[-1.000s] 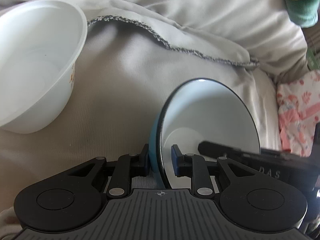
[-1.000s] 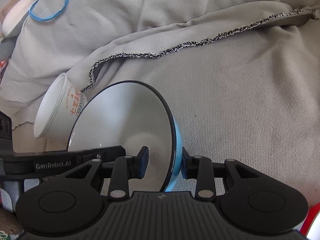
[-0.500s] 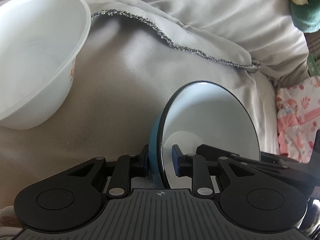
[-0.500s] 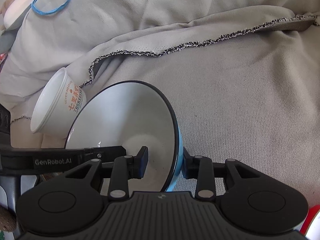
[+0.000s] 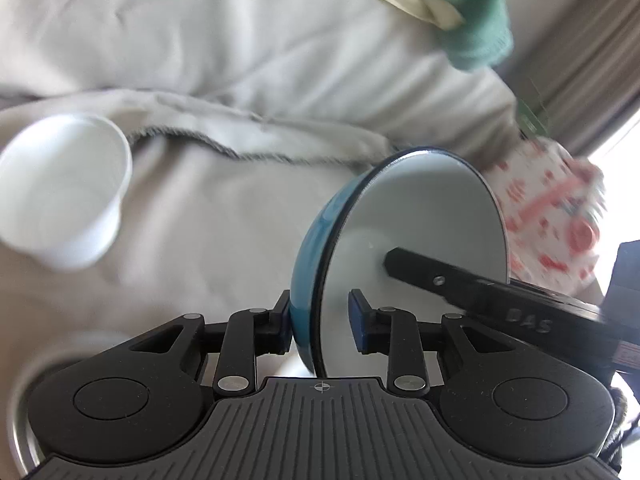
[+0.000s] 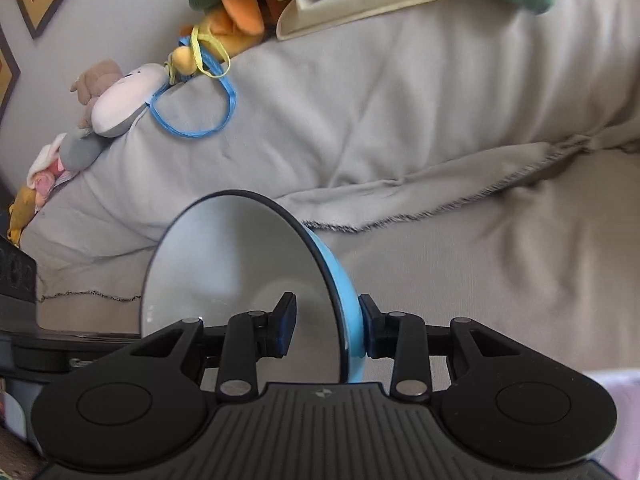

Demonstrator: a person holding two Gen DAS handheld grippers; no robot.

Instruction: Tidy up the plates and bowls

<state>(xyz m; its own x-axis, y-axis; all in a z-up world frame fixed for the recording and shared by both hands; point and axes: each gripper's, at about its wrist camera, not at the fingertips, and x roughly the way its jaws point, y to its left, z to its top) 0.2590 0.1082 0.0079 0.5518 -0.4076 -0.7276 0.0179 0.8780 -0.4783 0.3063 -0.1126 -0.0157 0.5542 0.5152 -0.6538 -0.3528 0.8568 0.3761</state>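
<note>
Step in hand: a blue bowl (image 5: 408,236) with a white inside is being carried on edge above a grey blanket (image 5: 224,240) spread over a soft surface, probably a bed or sofa.

Left claw (image 5: 319,326): jaws have just been opening. The bowl's rim stands between them; the outer pad lies at the blue wall, but a clear gap shows at the inner pad, so this claw counts as open, not gripping.

Right claw (image 6: 327,330): in the right wrist view it straddles the opposite rim, with the outer pad pressed to the blue wall. The grip is judged to be carried by this claw.

A white bowl (image 5: 64,192) lies tipped on its side on the blanket, well apart to the left; it is blurred.

Next move, as a judgement: the left claw needs to be drawn clear of the rim, then the blue bowl taken to the white bowl for nesting or stacking. With one claw holding, the tilted bowl may swing or slip.
</note>
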